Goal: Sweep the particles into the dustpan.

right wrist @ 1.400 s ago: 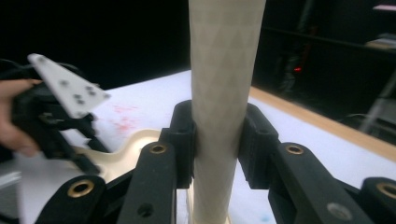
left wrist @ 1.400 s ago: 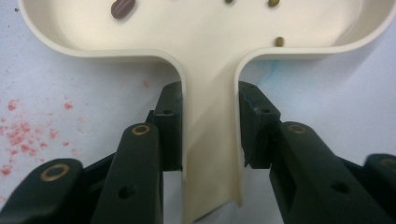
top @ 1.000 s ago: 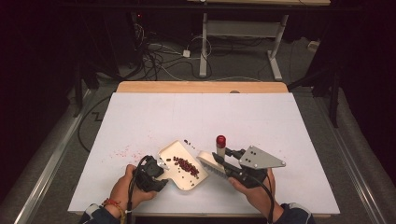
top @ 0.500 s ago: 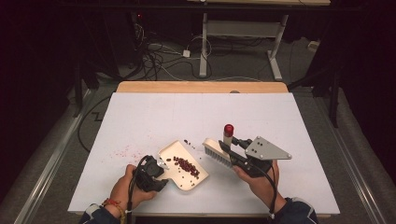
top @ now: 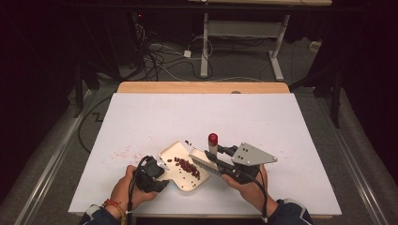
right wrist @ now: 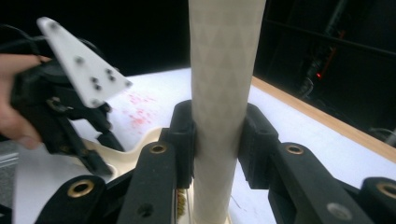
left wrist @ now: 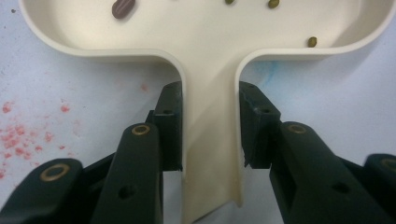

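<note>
Cream dustpan (top: 180, 165): handle pinched by left tongs (left wrist: 210, 128).
Brush (top: 204, 161): handle pinched by right tongs (right wrist: 217, 135); to be swept slowly, beans (top: 187, 166) kept inside dustpan.

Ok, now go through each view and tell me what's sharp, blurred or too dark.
High view: table brightly lit, the floor around it almost black. Left gripper view: dustpan handle crisp between the left gripper jaws, the jaws nearest the camera soft. Right gripper view: brush handle sharp in the right gripper, background dark and blurry.
</note>
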Demonstrator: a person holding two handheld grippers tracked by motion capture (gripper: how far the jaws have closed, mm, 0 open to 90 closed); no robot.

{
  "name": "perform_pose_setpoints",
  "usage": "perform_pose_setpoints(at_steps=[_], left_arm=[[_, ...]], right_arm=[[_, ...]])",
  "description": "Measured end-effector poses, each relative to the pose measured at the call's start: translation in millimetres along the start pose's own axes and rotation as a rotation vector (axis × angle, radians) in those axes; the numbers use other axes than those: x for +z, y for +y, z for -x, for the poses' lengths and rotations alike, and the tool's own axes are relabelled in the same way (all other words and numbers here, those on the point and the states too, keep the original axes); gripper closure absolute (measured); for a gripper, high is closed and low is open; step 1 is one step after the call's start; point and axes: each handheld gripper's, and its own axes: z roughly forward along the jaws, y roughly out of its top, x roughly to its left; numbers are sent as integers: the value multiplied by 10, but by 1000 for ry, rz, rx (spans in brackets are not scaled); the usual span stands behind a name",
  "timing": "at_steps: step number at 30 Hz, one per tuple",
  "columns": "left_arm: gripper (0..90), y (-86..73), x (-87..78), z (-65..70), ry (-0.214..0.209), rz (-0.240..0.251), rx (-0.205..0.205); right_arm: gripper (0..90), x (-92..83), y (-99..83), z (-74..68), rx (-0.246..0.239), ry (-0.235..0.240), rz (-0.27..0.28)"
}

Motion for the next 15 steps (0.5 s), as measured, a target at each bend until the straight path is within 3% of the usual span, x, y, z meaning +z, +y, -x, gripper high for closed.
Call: perform_pose_setpoints(at_steps=[4, 8, 15], left_arm=[[638, -2, -5, -13, -5, 0, -1], [637, -13, -6, -40, -17, 4, -13], [637, -36, -14, -135, -64, 9, -37]], right_arm=[[700, -48, 54, -17, -11, 5, 20], [700, -50, 98, 133, -8, -35, 38], [700, 312, 112, 456, -69, -118, 42]])
